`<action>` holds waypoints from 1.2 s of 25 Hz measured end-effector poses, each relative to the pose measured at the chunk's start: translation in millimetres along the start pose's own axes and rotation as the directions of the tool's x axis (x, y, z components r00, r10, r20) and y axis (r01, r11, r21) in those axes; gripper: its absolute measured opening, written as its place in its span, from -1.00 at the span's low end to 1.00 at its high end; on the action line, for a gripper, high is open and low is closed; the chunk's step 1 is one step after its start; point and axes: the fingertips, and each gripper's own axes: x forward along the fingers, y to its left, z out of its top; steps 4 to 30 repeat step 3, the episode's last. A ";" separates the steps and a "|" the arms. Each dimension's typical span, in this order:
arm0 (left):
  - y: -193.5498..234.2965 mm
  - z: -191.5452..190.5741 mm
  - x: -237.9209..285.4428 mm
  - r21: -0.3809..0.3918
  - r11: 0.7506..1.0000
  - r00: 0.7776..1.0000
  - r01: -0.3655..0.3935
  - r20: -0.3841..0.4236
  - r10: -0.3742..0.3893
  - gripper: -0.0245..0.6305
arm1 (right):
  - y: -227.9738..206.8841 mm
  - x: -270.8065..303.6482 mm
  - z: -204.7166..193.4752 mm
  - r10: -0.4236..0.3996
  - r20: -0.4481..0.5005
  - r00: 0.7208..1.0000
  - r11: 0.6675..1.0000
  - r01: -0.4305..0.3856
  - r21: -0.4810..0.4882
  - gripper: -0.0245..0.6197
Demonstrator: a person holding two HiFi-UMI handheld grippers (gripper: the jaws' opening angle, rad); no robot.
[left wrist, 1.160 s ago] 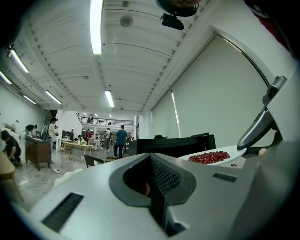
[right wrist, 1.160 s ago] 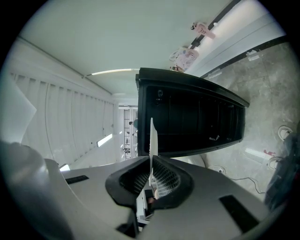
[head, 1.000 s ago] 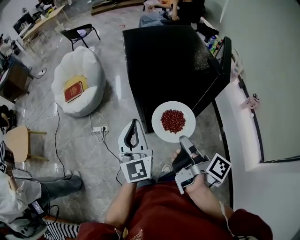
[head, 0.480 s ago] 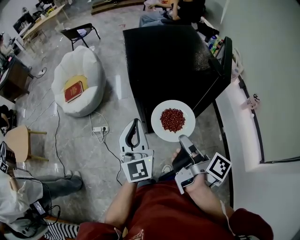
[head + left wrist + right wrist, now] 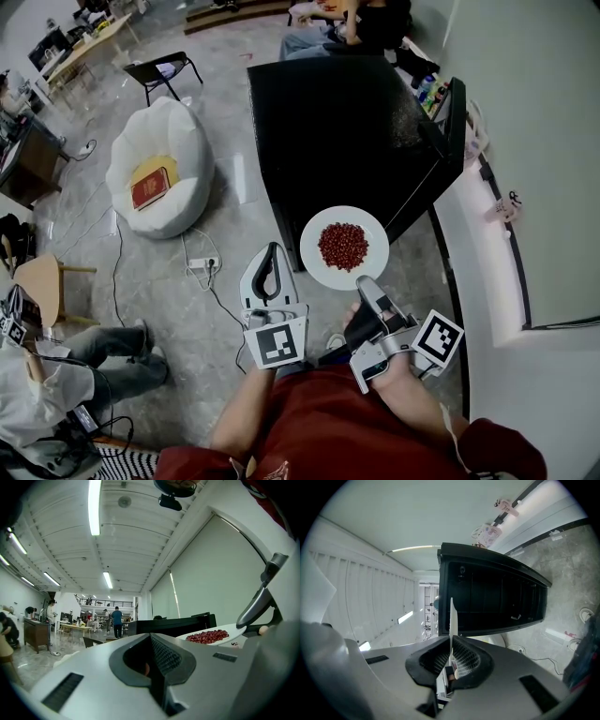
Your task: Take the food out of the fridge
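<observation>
A white plate with a heap of red food hangs level in front of the low black fridge, whose door stands open to the right. My right gripper is shut on the plate's near rim. In the right gripper view the plate shows edge-on between the pads of the right gripper, with the dark open fridge behind. My left gripper floats left of the plate, shut and empty. In the left gripper view, the left gripper has the plate at its right.
A white beanbag with a red book sits on the floor at the left. A power strip and cables lie near the fridge corner. A seated person's legs are at the lower left. A white ledge runs along the right wall.
The plate and both grippers stay in nearly the same place. The seated person's legs at the lower left have shifted a little.
</observation>
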 end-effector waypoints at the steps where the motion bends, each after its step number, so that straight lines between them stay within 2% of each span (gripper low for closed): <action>1: -1.2 -0.8 0.0 0.001 1.000 1.000 0.000 0.001 0.000 -0.89 | -0.9 -0.6 1.3 0.000 0.000 1.000 1.000 0.000 0.000 -0.82; 30: -3.7 -2.2 -0.7 0.002 1.000 1.000 0.000 0.004 0.000 -0.89 | -2.6 -2.6 3.6 0.000 0.000 1.000 1.000 0.000 0.000 -0.82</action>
